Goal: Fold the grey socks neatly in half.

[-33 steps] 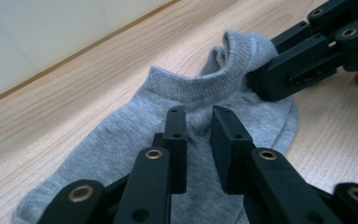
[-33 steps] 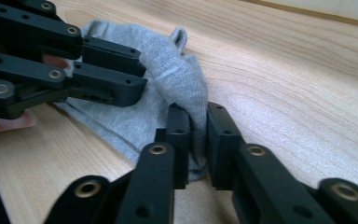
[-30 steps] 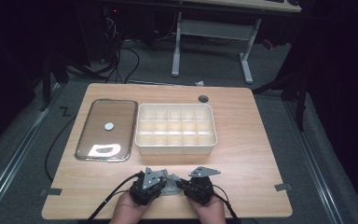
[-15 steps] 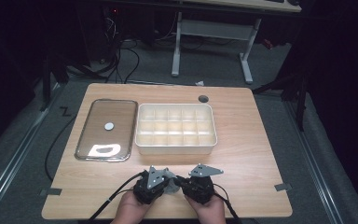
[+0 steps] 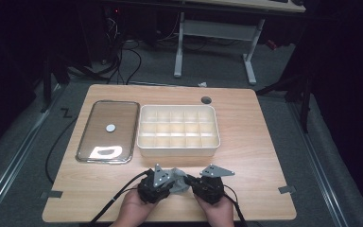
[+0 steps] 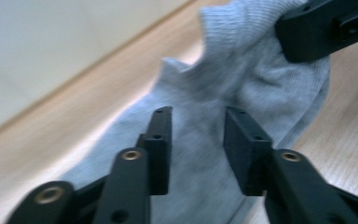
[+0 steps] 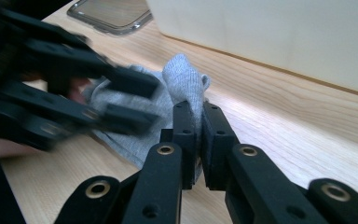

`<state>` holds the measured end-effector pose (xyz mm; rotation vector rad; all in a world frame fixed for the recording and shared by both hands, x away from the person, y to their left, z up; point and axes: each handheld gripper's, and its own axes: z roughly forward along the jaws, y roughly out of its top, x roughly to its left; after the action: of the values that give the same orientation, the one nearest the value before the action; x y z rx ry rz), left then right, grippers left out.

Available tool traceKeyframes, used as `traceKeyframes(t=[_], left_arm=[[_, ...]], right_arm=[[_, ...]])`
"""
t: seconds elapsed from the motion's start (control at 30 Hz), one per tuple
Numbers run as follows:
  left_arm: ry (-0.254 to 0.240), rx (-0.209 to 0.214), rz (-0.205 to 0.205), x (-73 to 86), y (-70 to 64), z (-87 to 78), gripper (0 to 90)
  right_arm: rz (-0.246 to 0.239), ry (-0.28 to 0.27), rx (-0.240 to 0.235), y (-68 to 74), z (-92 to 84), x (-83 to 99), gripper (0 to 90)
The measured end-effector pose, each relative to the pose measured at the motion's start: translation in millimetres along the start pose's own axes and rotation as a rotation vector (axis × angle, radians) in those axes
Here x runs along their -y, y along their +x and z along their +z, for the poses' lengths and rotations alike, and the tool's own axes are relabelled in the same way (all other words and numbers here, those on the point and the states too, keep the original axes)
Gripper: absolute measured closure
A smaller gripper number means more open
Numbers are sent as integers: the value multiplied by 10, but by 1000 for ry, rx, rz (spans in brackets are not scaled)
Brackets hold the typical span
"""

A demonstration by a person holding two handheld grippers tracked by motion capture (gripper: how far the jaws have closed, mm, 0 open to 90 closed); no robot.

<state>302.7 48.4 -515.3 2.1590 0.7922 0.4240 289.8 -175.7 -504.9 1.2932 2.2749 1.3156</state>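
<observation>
Right gripper view is showing the right gripper pinching a fold of the ribbed grey sock, which is lying on the wooden table before the cream compartment box. Left gripper view is showing the left gripper, jaws just opening, standing apart over the knit. High view is revealing a glass-like lid lying beside the box.

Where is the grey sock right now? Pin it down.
In the high view, the grey sock lies at the table's near edge, between the left hand-held gripper and the right hand-held gripper, just in front of the white compartment box.
</observation>
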Motion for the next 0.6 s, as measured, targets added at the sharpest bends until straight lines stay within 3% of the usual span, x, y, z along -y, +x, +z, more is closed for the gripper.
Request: traceKeyframes(t=[0.07,0.2,0.37,0.4,0.43,0.47,0.53,0.6], left_arm=[[-20,-13,-15,45,72,-101,580],[-33,-44,-92,212,272,-296,566],[-98,-94,-186,429,472,-483,596],[-96,-109,-201,462,510,-487,623],[-58,-130,-211,502,569,-446,703],[-58,-130,-211,502,569,-446,719],[-11,-117,-213,517,594,-356,751],[13,-104,-187,497,549,-271,754]], right_arm=[[4,5,2,-32,-5,19,862],[11,9,2,-47,8,30,862],[3,10,6,-41,10,25,861],[3,9,10,-38,10,27,860],[8,13,12,-32,13,26,860],[8,13,12,-32,13,26,860],[3,18,19,-23,31,18,858],[2,18,25,-21,36,14,858]])
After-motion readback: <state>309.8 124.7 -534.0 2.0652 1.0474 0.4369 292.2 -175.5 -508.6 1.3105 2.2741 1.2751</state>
